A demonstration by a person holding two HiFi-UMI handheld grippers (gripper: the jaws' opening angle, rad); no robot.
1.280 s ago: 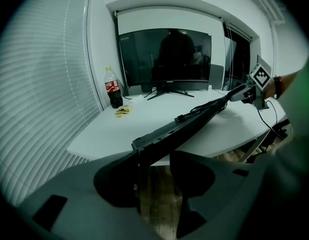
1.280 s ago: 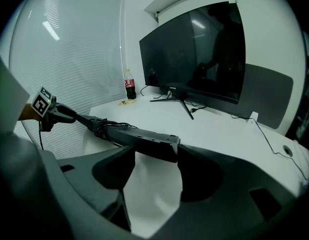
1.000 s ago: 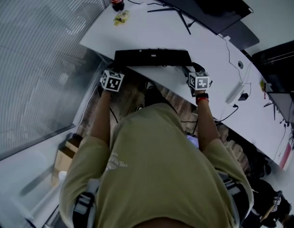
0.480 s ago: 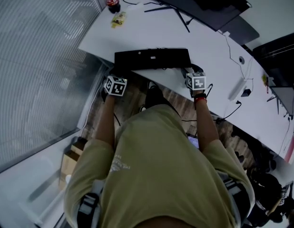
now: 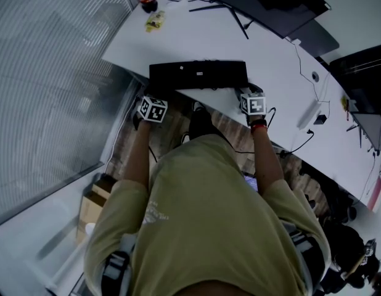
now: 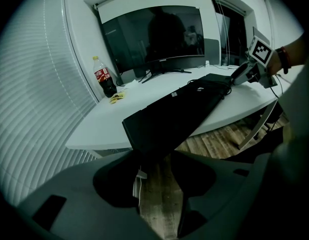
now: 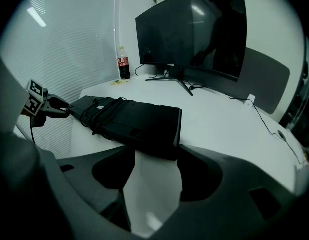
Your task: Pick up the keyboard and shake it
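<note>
The keyboard (image 5: 198, 74) is lying flat on the worktop (image 5: 196, 39), underside up, with its cable (image 7: 97, 115) wound round its middle. No lift yet and no shake yet, so I'd call this the taking-hold stage.

At the keyboard's right end, the right tool (image 7: 153, 154) has its jaws spread wide. The tips sit snug against both sides of that end, which reads to me as a grip.

At the keyboard's left end, the left tool (image 6: 152, 159) has its jaws partway apart. The tips sit just at the corner and, as far as I can see, are not clamped on it. That hold has to be made before the keyboard comes up.

Now the edges. The keyboard runs right along the worktop's front edge, and its left corner pokes out over the wooden floor (image 6: 214, 141).

The monitor (image 7: 192, 31) stands well apart behind the keyboard. A cola bottle (image 6: 103, 76) and a yellow wrapper (image 5: 156, 21) sit beyond the keyboard's left end, toward the back, also well apart.

Above the keyboard it's all open air. I'd judge there is plenty of room to raise and shake it, provided it stays on the near side, away from the monitor.
</note>
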